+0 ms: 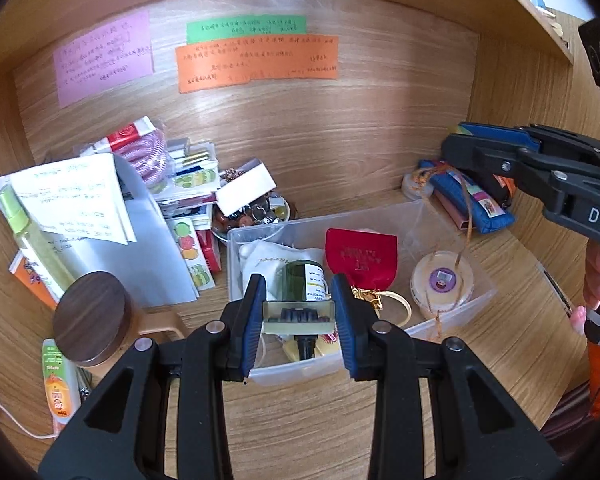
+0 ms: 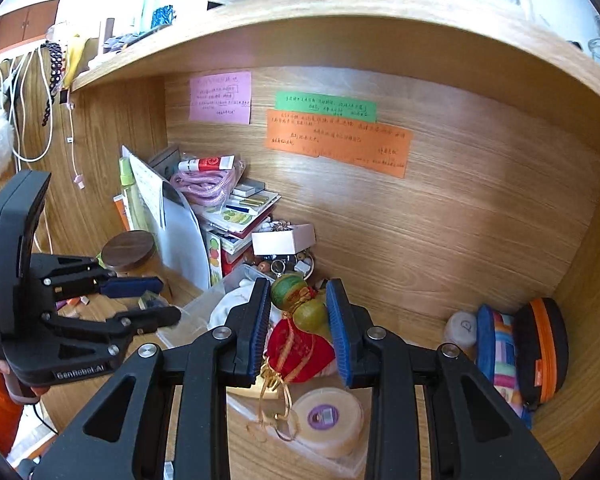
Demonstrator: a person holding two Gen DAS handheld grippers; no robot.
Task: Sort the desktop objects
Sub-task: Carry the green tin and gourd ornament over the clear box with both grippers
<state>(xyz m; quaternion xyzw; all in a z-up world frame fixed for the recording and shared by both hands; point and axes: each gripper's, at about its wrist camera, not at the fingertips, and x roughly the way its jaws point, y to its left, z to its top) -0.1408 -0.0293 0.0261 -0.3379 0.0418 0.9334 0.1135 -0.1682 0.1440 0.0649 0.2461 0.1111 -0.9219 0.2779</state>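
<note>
My left gripper (image 1: 298, 282) is shut on a small clear case (image 1: 299, 314) with dark parts inside, held above the near end of a clear plastic bin (image 1: 448, 220). In the bin lie a white pouch (image 1: 260, 260), a green bottle (image 1: 304, 284), a red pouch (image 1: 360, 256) and a round cream tin (image 1: 442, 284). My right gripper (image 2: 298, 286) is shut on a green-and-orange gourd ornament (image 2: 300, 304). Its gold cord (image 2: 284, 396) hangs down over the bin. In the left wrist view the right gripper (image 1: 458, 140) hovers at the upper right.
A pile of papers, books and a pink rope (image 1: 148, 156) fills the back left corner. In front of it stands a wooden-lidded jar (image 1: 90, 316). A bowl of trinkets (image 1: 256, 216) sits behind the bin. Pencil cases (image 2: 500, 352) lie at the right wall. A shelf (image 2: 340, 4) overhangs.
</note>
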